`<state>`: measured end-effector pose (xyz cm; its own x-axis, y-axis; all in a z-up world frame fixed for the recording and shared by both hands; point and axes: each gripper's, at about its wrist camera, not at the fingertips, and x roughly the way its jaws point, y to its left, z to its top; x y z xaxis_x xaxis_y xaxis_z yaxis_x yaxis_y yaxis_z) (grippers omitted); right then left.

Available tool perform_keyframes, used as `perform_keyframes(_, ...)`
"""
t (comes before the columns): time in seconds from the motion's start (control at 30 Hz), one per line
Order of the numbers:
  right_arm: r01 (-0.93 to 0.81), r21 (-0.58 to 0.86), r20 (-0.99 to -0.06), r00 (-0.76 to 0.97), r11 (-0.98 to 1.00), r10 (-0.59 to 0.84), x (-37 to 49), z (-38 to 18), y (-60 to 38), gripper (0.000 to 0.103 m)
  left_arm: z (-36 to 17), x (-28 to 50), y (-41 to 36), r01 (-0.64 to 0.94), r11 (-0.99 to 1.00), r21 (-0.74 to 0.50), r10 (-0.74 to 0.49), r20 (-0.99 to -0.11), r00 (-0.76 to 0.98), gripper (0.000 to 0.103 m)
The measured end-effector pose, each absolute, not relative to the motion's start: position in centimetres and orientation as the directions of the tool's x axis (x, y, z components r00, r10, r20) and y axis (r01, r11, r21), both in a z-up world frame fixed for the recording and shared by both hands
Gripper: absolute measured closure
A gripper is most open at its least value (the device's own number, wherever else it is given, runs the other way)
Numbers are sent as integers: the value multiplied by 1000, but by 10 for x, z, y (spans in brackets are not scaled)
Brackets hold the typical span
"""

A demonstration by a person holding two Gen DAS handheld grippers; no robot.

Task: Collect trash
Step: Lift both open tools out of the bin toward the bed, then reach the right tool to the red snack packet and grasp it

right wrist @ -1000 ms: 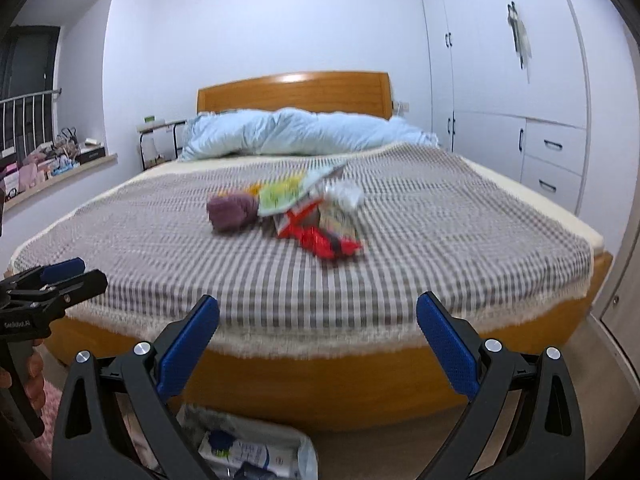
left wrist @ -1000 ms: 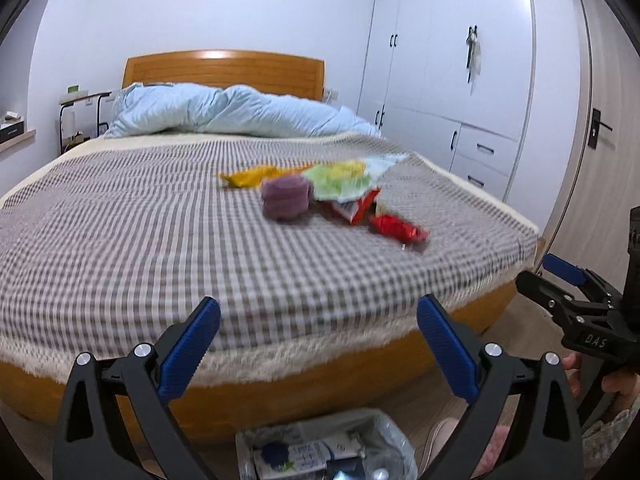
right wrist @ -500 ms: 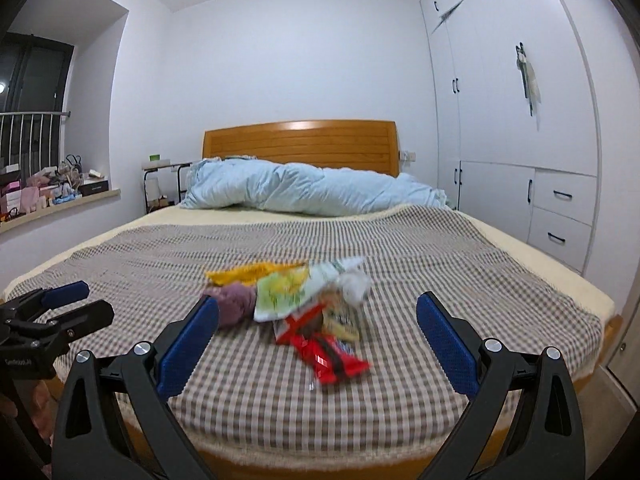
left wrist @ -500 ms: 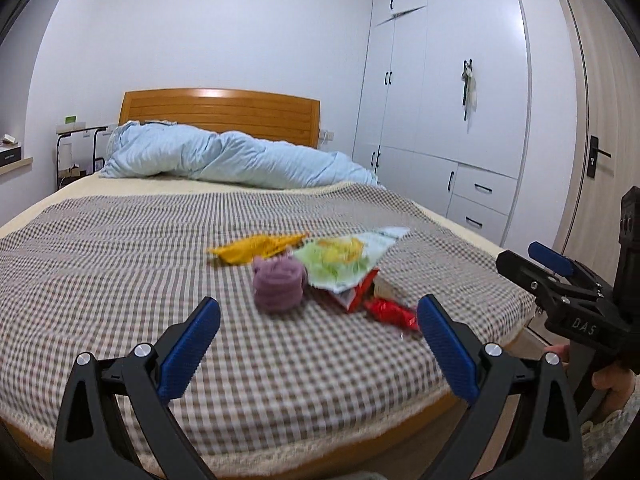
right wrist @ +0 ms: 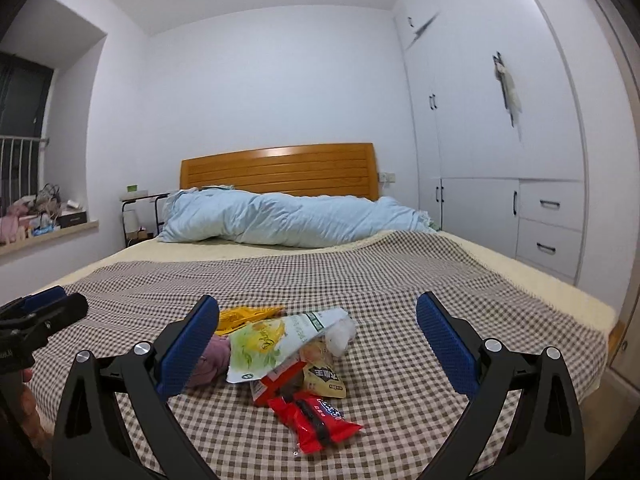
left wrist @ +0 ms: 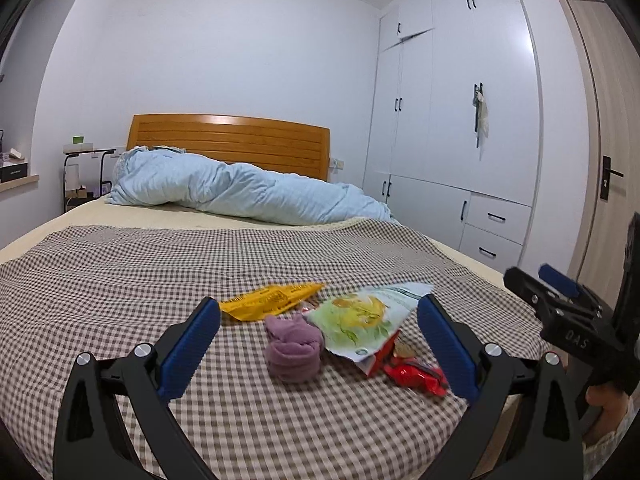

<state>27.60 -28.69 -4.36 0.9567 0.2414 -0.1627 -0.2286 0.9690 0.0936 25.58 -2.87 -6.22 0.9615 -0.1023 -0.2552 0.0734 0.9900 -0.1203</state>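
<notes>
A heap of trash lies on the checked bedspread (left wrist: 100,272): a yellow wrapper (left wrist: 270,298), a green-and-white snack bag (left wrist: 362,322), a red wrapper (left wrist: 416,376) and a rolled purple sock (left wrist: 294,346). In the right wrist view the same pile shows the snack bag (right wrist: 272,340), the red wrapper (right wrist: 316,420), a small yellow packet (right wrist: 324,378) and a white wad (right wrist: 340,332). My left gripper (left wrist: 318,350) hangs open just before the sock. My right gripper (right wrist: 316,350) stands open over the pile and appears at the right edge (left wrist: 556,292) of the left wrist view.
A light blue duvet (left wrist: 248,196) lies bunched before the wooden headboard (left wrist: 228,140). White wardrobes (left wrist: 452,120) line the right wall, with a door (left wrist: 612,160) beyond. A bedside rack (left wrist: 84,176) and a cluttered window sill (right wrist: 40,224) sit at the left.
Both grippers have risen from the foot of the bed and moved forward over the bedspread toward the pile. The bin bag on the floor has dropped out of view.
</notes>
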Motion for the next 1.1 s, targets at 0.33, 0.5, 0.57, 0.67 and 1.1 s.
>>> perform_keyframes(0.33, -182, 136, -185, 961, 974, 206, 283, -53, -290, 8, -86, 272, -19, 51, 989, -138, -90, -292, 952, 7)
perform_keyframes(0.5, -171, 127, -203, 960, 977, 194, 286, -62, -284, 8, -92, 277, -12, 38, 988, -153, -84, -310, 947, 7)
perform_keyframes(0.57, -167, 117, -212, 959, 979, 189, 288, -65, -281, 8, -94, 278, -8, 26, 988, -155, -74, -316, 946, 7)
perform_keyframes(0.67, -165, 106, -218, 958, 981, 185, 289, -67, -279, 8, -95, 280, -4, 16, 987, -157, -67, -323, 944, 7)
perform_keyframes(1.1, -134, 64, -424, 893, 989, 149, 321, -92, -281, 8, -108, 291, -5, 29, 985, -169, -92, -381, 920, 7)
